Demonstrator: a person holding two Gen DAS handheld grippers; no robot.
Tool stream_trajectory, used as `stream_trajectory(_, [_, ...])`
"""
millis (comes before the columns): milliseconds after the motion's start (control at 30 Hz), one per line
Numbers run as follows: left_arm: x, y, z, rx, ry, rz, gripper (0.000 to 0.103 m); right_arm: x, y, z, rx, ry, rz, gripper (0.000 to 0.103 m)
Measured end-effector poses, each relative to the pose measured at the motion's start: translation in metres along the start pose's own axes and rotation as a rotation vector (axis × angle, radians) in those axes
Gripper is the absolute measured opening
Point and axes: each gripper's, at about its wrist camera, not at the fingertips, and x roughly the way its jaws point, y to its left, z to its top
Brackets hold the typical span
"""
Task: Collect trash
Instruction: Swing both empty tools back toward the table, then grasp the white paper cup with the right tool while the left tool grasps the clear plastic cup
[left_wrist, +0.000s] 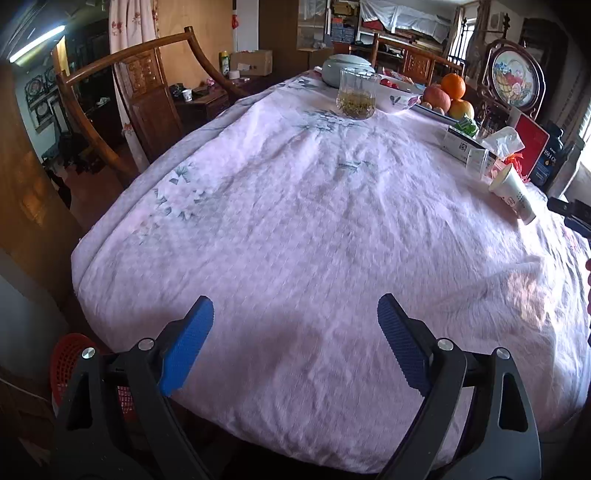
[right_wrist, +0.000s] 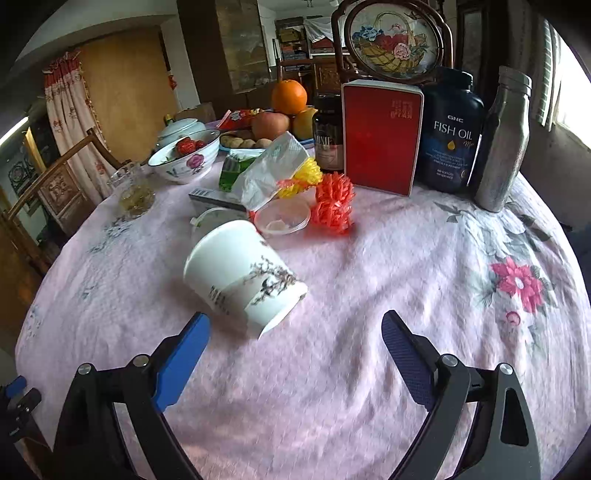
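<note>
Paper cup (right_wrist: 242, 275) toppled, bottle (right_wrist: 451, 129) reads "FISH OIL"

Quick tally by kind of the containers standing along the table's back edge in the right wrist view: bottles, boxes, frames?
Bottles: 3 (brown pill bottle, fish oil bottle, metal bottle)
Boxes: 1 (red box)
Frames: 1 (flower frame)
Total: 5

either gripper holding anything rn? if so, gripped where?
Nothing held. Left gripper is open over bare tablecloth. Right gripper is open too, with the tipped paper cup lying just ahead of its fingers, not between them.
</note>
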Motion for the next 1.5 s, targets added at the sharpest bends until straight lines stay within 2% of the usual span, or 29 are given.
stream_trajectory(133, [0.006,-0.003,0.003,0.002,0.007,-0.013,0.087,0.014,0.02,0.023,-0.026,-0.01,-0.043,0.092])
stream_trajectory(300, [0.014,-0.006,0.004,0.008,0.025,-0.029,0.087,0.034,0.066,0.051,-0.13,-0.052,-0.14,0.092])
stream_trajectory(433, [0.017,-0.004,0.002,0.005,0.032,-0.035,0.087,0.064,0.087,0.058,-0.195,0.008,-0.244,0.092])
stream_trajectory(500, [0.016,-0.001,0.001,0.005,0.031,-0.037,0.087,0.07,0.087,0.054,-0.214,0.032,-0.299,0.092])
stream_trajectory(733, [0.016,0.002,0.0,0.002,0.021,-0.05,0.089,0.028,0.059,0.019,-0.255,0.012,-0.323,0.092])
stream_trajectory(867, [0.014,0.0,-0.001,0.004,0.018,-0.065,0.089,-0.001,0.027,0.002,-0.207,-0.011,-0.334,0.092])
stream_trajectory(1000, [0.012,-0.004,-0.002,0.008,0.021,-0.073,0.089,-0.006,0.011,-0.005,-0.193,-0.02,-0.357,0.092])
stream_trajectory(1133, [0.006,-0.008,-0.002,0.023,0.014,-0.072,0.089,-0.001,0.018,-0.009,-0.245,-0.031,-0.377,0.091])
stream_trajectory(1200, [0.003,-0.009,-0.002,0.03,0.008,-0.065,0.089,0.004,0.026,-0.01,-0.296,-0.038,-0.399,0.086])
stream_trajectory(1233, [0.002,-0.009,-0.001,0.031,0.006,-0.062,0.089,0.007,0.029,-0.011,-0.321,-0.035,-0.401,0.077])
stream_trajectory(1267, [0.002,-0.009,-0.001,0.03,0.006,-0.058,0.089,0.01,0.031,-0.011,-0.335,-0.025,-0.391,0.062])
stream_trajectory(1300, [0.002,-0.009,0.0,0.029,0.006,-0.054,0.089,0.013,0.031,-0.012,-0.339,-0.007,-0.373,0.053])
stream_trajectory(1367, [0.002,-0.01,0.003,0.03,0.005,-0.048,0.089,0.019,0.028,-0.012,-0.324,0.03,-0.33,0.019])
stream_trajectory(1433, [0.002,-0.015,0.007,0.037,-0.003,-0.045,0.089,0.022,0.023,-0.015,-0.296,0.049,-0.292,0.008])
stream_trajectory(1500, [0.002,-0.021,0.012,0.05,-0.009,-0.044,0.089,0.017,0.019,-0.018,-0.267,0.032,-0.257,0.004])
